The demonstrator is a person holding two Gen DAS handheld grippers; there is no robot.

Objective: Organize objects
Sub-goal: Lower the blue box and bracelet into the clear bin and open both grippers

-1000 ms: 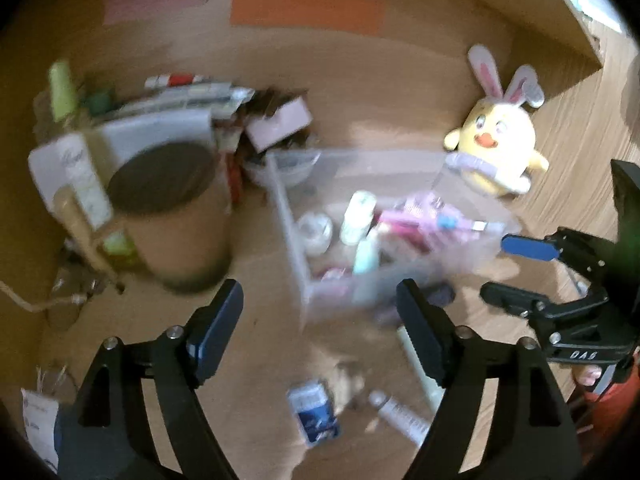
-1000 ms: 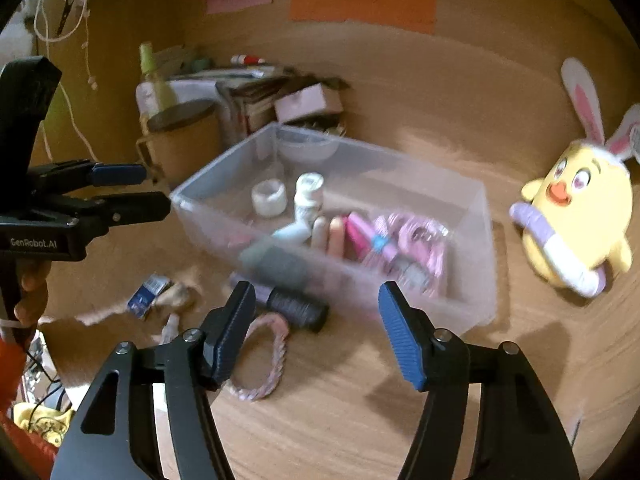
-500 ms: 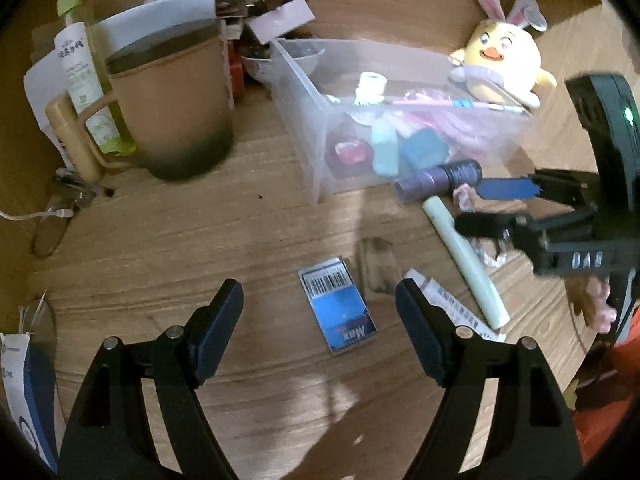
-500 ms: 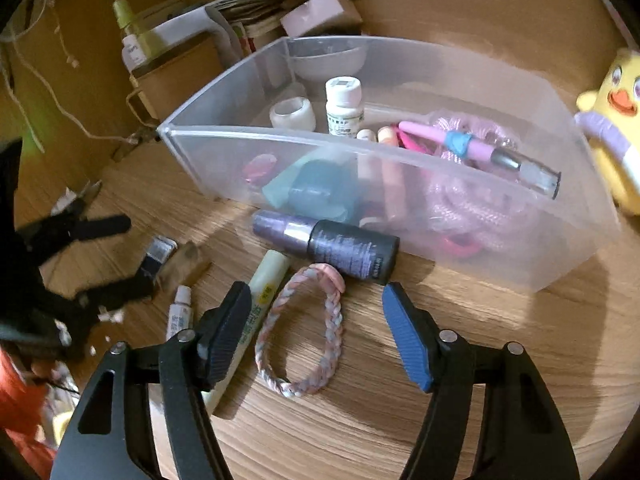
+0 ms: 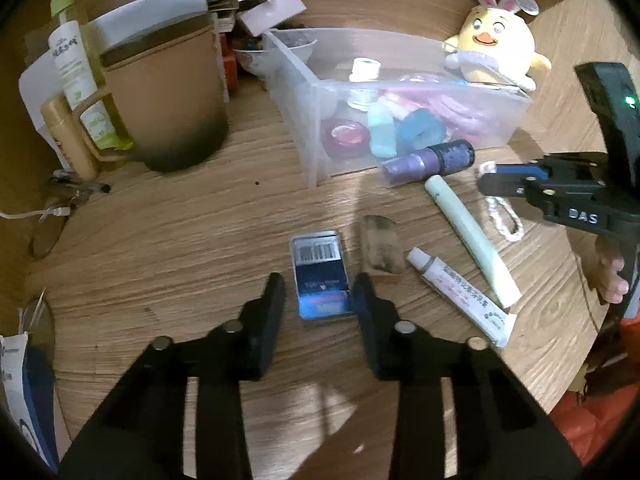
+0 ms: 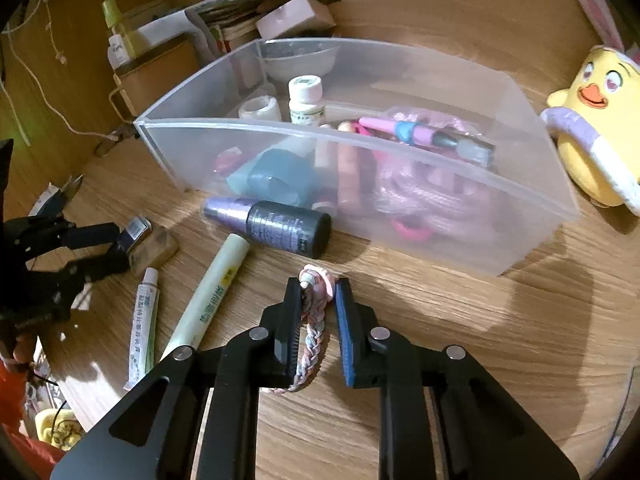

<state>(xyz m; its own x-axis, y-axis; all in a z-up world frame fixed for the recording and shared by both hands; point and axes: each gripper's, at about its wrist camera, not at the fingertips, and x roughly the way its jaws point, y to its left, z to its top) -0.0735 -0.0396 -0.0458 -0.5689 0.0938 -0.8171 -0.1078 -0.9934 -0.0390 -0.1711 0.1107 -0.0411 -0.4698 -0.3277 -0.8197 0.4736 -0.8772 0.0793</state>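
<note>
A clear plastic bin (image 6: 520, 216) (image 5: 304, 80) holds several small toiletries. My left gripper (image 5: 318, 292) straddles a small blue box with a barcode (image 5: 320, 276) on the wooden table, its jaws close to the box sides, the right one touching. My right gripper (image 6: 318, 292) has its jaws closing around a pink braided hair band (image 6: 314, 320), which also shows in the left wrist view (image 5: 504, 220). Whether either grips is unclear. A purple bottle (image 6: 272, 224), a pale green tube (image 6: 212, 300) and a white tube (image 6: 142, 320) lie before the bin.
A brown mug (image 5: 168, 96), a green bottle (image 5: 74, 60) and stacked papers stand left of the bin. A yellow plush chick (image 6: 596, 120) sits to its right. A brown block (image 5: 380, 248) lies next to the blue box. Pliers (image 5: 76, 192) lie at far left.
Both grippers have dropped to the table and narrowed: the left around the blue box, the right around the braided band.
</note>
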